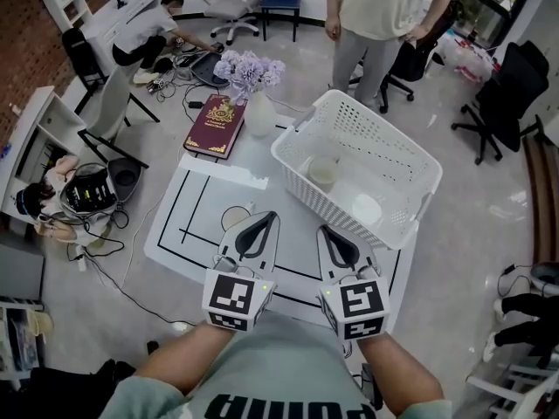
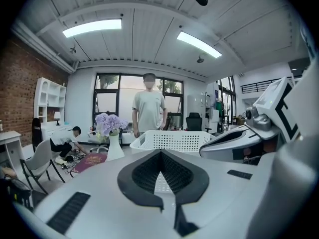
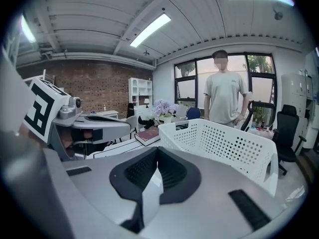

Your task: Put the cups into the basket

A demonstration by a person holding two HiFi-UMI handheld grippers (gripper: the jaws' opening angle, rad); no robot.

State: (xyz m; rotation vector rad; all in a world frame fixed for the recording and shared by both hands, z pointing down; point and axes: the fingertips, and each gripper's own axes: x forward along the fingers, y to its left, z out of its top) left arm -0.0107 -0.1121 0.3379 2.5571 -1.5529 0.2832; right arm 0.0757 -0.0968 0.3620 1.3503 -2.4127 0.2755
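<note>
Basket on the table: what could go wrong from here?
The basket seems to overhang the table's right edge; a bump from the shut right gripper could slide it off with the cups inside. The vase stands close to its far corner and could tip if the basket shifts.

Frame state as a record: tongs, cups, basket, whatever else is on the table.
left tongs: shut, empty, over the table
right tongs: shut, empty, just short of the basket
basket: white, perforated, on the table's right side
cups: two, both inside the basket; far cup, near cup
other: book and vase of flowers at the table's far end
</note>
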